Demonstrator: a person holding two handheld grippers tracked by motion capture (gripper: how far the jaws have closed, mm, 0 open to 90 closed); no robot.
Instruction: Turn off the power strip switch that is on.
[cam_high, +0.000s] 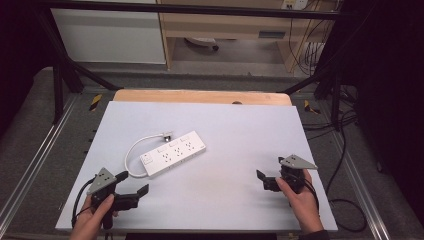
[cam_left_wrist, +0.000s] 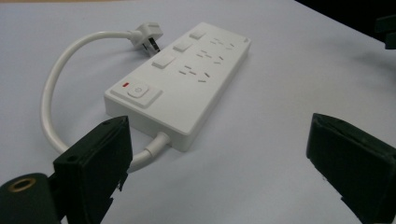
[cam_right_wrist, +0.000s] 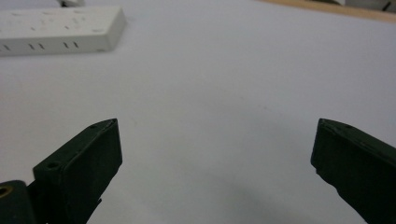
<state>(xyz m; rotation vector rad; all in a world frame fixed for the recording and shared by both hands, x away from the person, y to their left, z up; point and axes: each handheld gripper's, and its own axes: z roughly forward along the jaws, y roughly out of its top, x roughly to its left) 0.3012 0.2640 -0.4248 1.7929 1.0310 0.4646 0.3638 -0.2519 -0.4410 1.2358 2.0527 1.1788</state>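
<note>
A white power strip (cam_high: 174, 154) lies left of centre on the pale surface (cam_high: 240, 125), no writing legible on it. The left tool (cam_left_wrist: 219, 158), released, sits just beside its cord end, showing a red-marked switch (cam_left_wrist: 138, 91). The right tool (cam_right_wrist: 217, 172), released, is well apart.

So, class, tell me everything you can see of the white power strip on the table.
The power strip is a long white block, plastic by its look, lying flat and slantwise on the pale table. Its top carries a large switch with a small red mark beside it, three smaller switches, and three groups of socket holes. A short white cable leaves the switch end, loops round and ends in a plug lying beside the strip. Nothing grips it; the left hand-held gripper is nearest, open and apart from it.
</note>
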